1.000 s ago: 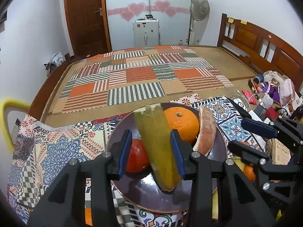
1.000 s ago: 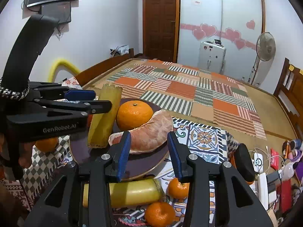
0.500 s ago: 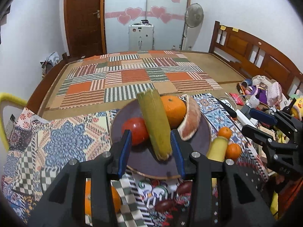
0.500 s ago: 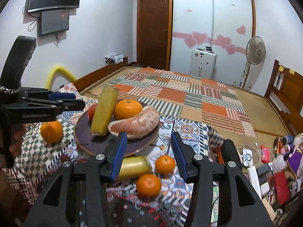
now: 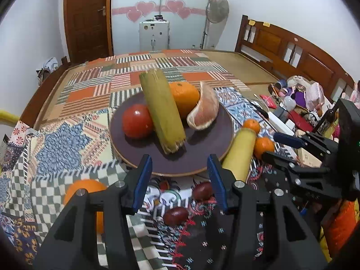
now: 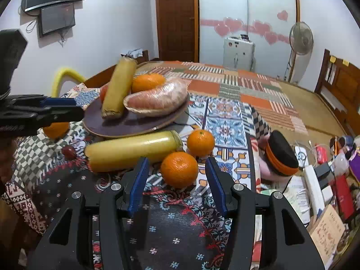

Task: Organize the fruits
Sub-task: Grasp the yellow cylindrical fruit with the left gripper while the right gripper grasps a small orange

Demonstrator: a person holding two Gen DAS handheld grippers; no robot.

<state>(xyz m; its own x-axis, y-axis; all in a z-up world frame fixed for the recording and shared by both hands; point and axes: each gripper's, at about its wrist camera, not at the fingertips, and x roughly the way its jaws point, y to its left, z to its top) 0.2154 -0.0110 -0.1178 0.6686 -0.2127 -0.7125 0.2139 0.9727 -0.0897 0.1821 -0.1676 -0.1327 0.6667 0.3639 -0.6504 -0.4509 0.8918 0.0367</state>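
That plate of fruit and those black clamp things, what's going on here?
A person holds a gripper in each hand and is sorting fruit onto the dark plate. It already carries a tomato, a sugarcane piece, an orange and a pomelo segment. The left gripper is opening, empty. The right gripper, also opening, lines up on a loose orange.

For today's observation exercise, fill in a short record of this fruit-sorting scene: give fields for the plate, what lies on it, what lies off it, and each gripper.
plate: round dark purple plate on a patterned cloth
on plate: red tomato, greenish-yellow cane stick, large orange, peeled pomelo wedge
off plate: smooth yellow cane stick, two small oranges, another orange, dark red dates
left gripper: jaws opening, nothing between them
right gripper: jaws opening, nearest small orange between them, not gripped
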